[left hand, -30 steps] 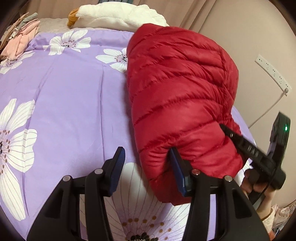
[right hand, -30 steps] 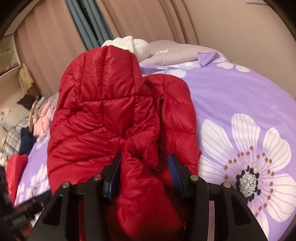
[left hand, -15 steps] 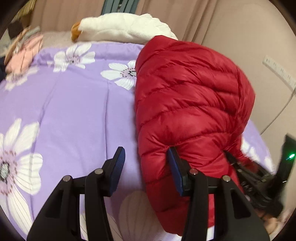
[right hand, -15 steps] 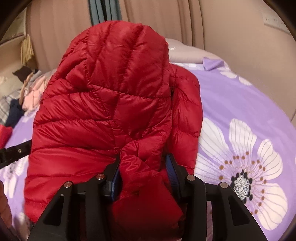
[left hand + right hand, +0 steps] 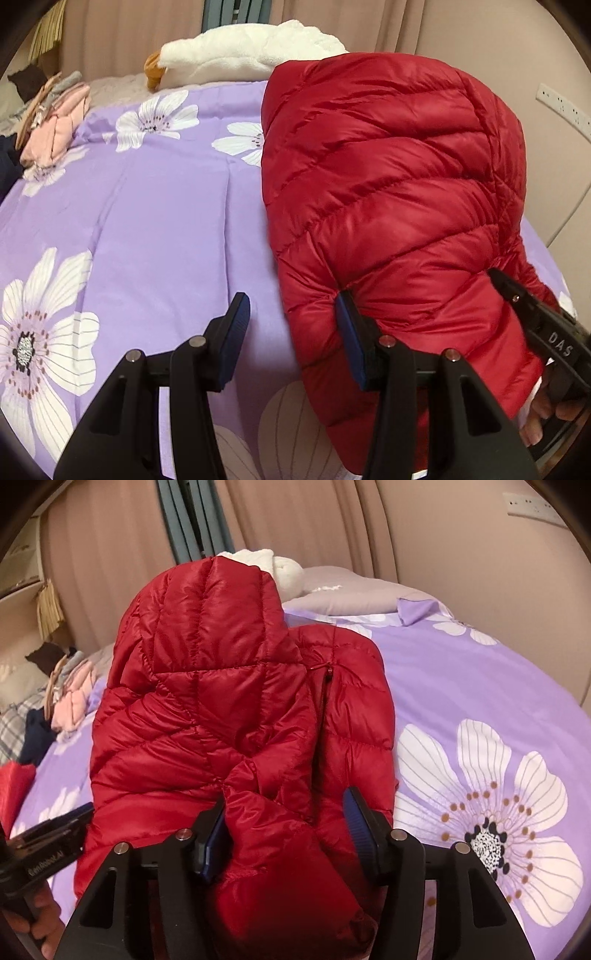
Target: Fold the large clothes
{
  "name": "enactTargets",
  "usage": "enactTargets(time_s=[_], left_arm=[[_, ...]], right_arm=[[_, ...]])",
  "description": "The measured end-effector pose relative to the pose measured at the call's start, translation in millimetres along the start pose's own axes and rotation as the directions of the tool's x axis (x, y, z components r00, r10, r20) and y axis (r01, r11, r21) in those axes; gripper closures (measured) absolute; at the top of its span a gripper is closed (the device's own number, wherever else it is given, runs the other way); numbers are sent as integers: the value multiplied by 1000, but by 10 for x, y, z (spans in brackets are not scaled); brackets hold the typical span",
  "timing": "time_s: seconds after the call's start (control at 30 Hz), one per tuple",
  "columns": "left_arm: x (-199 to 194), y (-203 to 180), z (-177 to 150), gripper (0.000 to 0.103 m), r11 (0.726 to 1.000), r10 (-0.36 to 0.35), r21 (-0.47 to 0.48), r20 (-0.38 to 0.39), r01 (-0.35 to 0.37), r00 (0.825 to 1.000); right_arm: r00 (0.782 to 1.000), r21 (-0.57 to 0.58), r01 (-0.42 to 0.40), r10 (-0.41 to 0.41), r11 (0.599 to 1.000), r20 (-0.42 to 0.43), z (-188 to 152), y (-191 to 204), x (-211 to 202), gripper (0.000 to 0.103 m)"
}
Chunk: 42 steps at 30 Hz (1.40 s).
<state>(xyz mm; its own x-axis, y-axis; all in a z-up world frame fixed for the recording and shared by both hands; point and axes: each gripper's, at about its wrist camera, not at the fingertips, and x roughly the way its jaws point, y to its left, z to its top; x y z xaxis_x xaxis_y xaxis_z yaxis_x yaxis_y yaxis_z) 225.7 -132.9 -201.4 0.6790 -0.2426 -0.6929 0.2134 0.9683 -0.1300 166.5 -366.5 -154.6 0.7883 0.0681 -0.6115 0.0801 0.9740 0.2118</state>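
Observation:
A red quilted puffer jacket (image 5: 388, 206) lies folded on the purple flowered bed cover (image 5: 147, 229); it also shows in the right wrist view (image 5: 221, 709), hood on top. My left gripper (image 5: 291, 332) is open and empty, its right finger (image 5: 349, 339) touching the jacket's left edge. My right gripper (image 5: 284, 830) is open, with a bunched fold of the jacket lying between its fingers. The right gripper's body shows at the lower right of the left wrist view (image 5: 546, 332).
A white plush toy (image 5: 251, 55) lies at the head of the bed. Folded pink clothes (image 5: 55, 122) are stacked at the far left. A grey pillow (image 5: 351, 590) lies behind the jacket. A wall with a power strip (image 5: 561, 103) runs along the right side.
The right gripper's fingers have spread apart, loosening on the jacket fold. The lifted hood part has come down onto the jacket. The left gripper stays open beside the jacket edge.

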Motion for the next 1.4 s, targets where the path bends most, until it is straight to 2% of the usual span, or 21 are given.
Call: enactTargets(time_s=[0.37,0.7,1.17,1.3,1.4], left_arm=[[51,127,44,56,994,-74,-78,-40,70,996],[36,82,32,56,997,-49,-55,-28,48,998],[49,129,47,56,994,-75,-89,-46,70,996],[105,195,85,56,984,-110,-152,-79,97,991],[169,301,117,56,962,-166,-234,-107,137,980]], right_arm=[[1000,9,-24,25,1000,-15,6,-45,57,43],[1000,-8,-15,15,1000,-13,0,-18,57,43],[1000,-19,-8,7,1000,-11,-19,4,58,41],[999,-93,46,-45,995,10,-62,134,36,41],[998,-111,58,-56,992,21,-84,182,9,41]])
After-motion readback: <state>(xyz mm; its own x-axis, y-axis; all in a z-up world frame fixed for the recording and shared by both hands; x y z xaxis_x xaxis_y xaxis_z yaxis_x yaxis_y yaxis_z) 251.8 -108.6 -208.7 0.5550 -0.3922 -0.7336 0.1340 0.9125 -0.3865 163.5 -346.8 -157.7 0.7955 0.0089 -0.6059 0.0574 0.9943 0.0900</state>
